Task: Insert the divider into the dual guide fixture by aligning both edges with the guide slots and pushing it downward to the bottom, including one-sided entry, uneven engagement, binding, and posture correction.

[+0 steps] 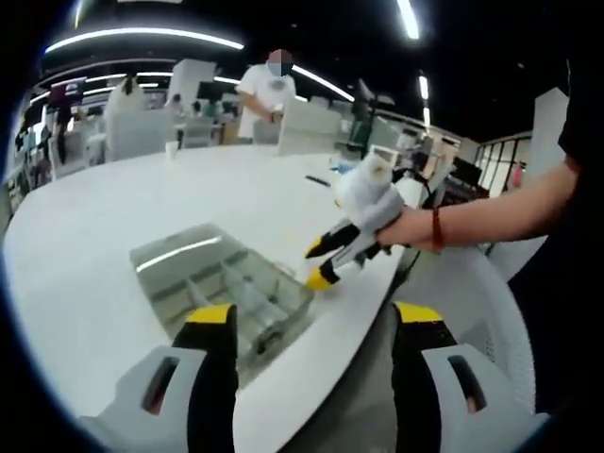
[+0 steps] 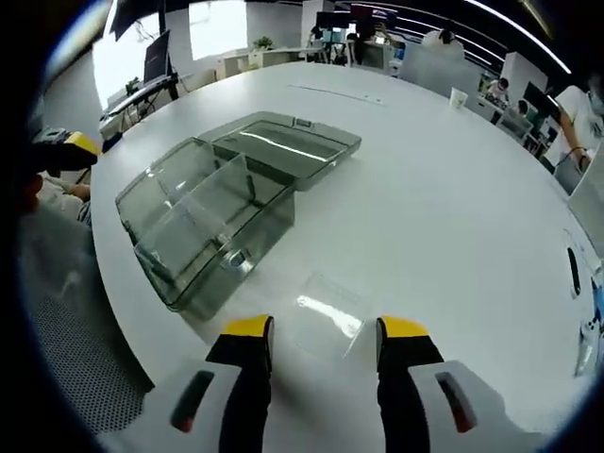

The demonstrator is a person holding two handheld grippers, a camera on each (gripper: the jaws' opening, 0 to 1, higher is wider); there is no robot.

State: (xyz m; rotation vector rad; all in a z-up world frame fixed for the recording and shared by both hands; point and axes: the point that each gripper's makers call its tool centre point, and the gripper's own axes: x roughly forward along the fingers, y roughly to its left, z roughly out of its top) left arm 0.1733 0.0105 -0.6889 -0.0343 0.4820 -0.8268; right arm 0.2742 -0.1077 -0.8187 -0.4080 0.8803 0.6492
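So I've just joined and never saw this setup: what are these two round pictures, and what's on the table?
Each picture comes from a camera riding on a hand-held gripper, looking along its yellow-tipped jaws. The left gripper view shows the left gripper open, and beyond it the person's hand holding the right gripper. The right gripper view shows the right gripper open, holding nothing, above a flat clear divider lying on the white table. Beside it sits the clear plastic box, its lid open.
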